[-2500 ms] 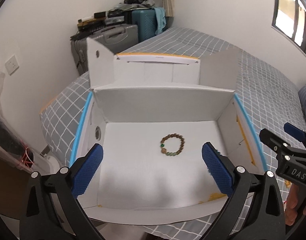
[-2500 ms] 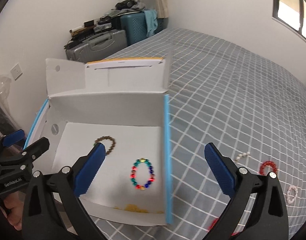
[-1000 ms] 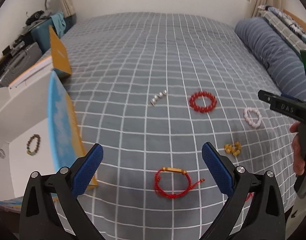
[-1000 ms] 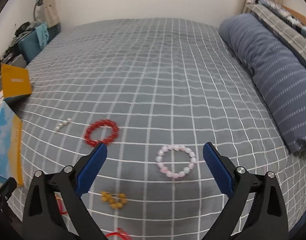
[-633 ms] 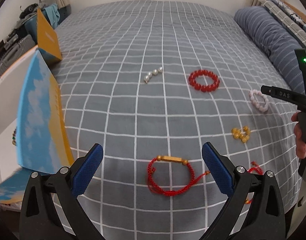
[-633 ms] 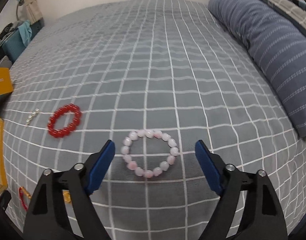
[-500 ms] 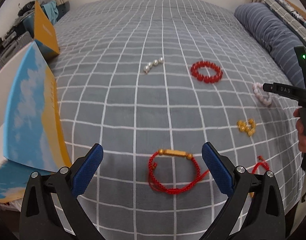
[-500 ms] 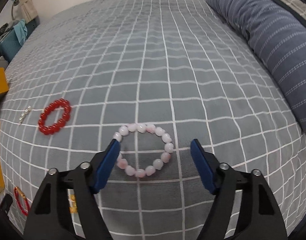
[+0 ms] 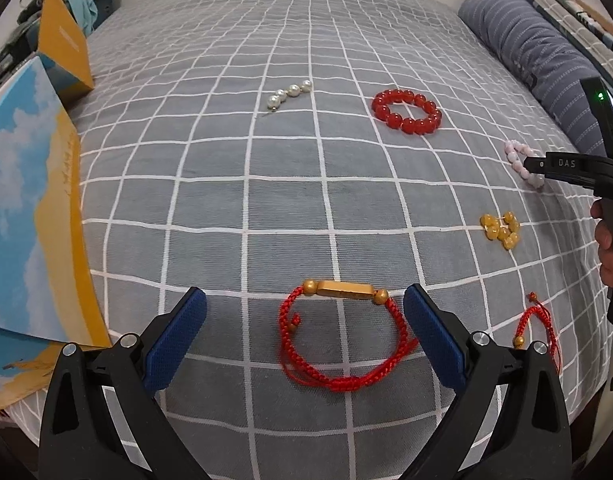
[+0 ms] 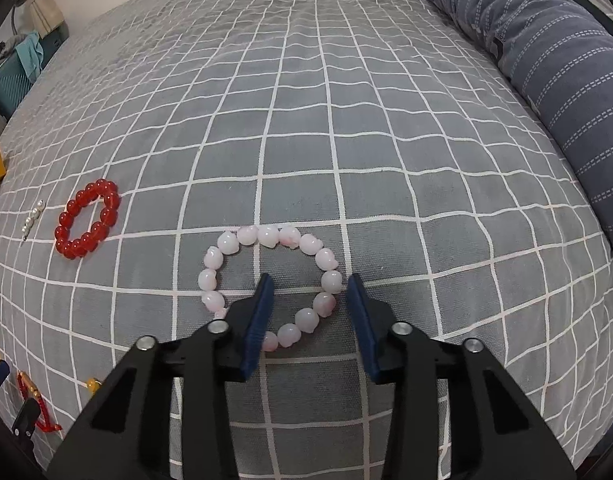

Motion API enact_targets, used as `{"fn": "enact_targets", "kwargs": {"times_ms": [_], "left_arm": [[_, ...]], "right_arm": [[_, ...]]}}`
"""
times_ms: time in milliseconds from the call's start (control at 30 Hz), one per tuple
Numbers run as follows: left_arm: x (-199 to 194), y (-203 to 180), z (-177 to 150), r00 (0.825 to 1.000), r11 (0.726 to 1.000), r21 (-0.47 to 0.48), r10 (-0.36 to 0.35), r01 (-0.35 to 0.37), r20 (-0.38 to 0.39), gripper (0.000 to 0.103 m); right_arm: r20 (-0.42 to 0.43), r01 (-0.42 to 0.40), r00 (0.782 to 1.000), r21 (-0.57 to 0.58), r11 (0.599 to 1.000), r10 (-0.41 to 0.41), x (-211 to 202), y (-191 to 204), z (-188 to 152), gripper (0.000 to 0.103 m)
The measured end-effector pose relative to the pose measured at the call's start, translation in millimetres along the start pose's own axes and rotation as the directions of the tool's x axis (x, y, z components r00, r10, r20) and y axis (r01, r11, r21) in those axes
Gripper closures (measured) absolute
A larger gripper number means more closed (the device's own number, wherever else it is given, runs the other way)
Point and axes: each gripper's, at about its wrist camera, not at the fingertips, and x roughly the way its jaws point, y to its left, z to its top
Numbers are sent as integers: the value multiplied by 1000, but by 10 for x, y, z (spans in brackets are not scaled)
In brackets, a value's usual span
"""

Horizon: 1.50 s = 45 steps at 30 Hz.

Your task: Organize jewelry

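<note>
Right claw (image 10: 308, 290) half-open, straddling near-right arc of pink bead bracelet (image 10: 271, 282) flat on bed (image 10: 346, 120). Left claw (image 9: 304, 332) wide, empty, flanking red cord bracelet (image 9: 340, 336), gold bar crosswise between pads.

Left gripper (image 9: 304, 328) sits low in the frame with its blue pads spread wide apart. Right gripper (image 10: 308, 308) is only partly open, pads a lot closer together, angled down from the bottom of its frame toward centre.
</note>
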Motion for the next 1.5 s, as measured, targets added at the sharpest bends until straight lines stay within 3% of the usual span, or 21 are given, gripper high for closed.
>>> {"fn": "enact_targets", "kwargs": {"times_ms": [167, 267, 467, 533, 600, 667, 700, 733, 1500], "left_arm": [[39, -29, -4, 1000, 1000, 13, -16, 16, -10, 7], [68, -38, -8, 1000, 1000, 17, -19, 20, -21, 15], [67, -29, -3, 999, 1000, 19, -20, 21, -26, 47], [65, -11, 10, 1000, 1000, 12, 0, 0, -24, 62], [55, -7, 19, 1000, 1000, 13, 2, -2, -23, 69], [41, -1, 28, 1000, 1000, 14, 2, -1, -20, 82], [37, 3, 30, 1000, 1000, 11, -1, 1, -21, 95], [34, 7, 32, 1000, 1000, 9, -4, 4, -23, 98], [-116, 38, 88, 1000, 1000, -2, -8, 8, -10, 100]], "right_arm": [[-15, -7, 1000, 9, 1000, 7, 16, -1, 14, 84], [-17, -5, 1000, 16, 1000, 6, 7, -9, 12, 89], [-20, -2, 1000, 15, 1000, 2, -15, 5, 6, 93], [-20, -5, 1000, 19, 1000, 6, -18, 0, 3, 93], [-21, -11, 1000, 27, 1000, 12, -22, -19, 4, 93], [-21, -13, 1000, 30, 999, 14, -28, -23, 4, 93], [-21, -13, 1000, 31, 999, 13, -31, -24, 4, 93], [-20, -13, 1000, 33, 999, 14, -37, -24, 5, 93], [40, -31, 999, 23, 999, 30, -298, 15, 20, 93]]}}
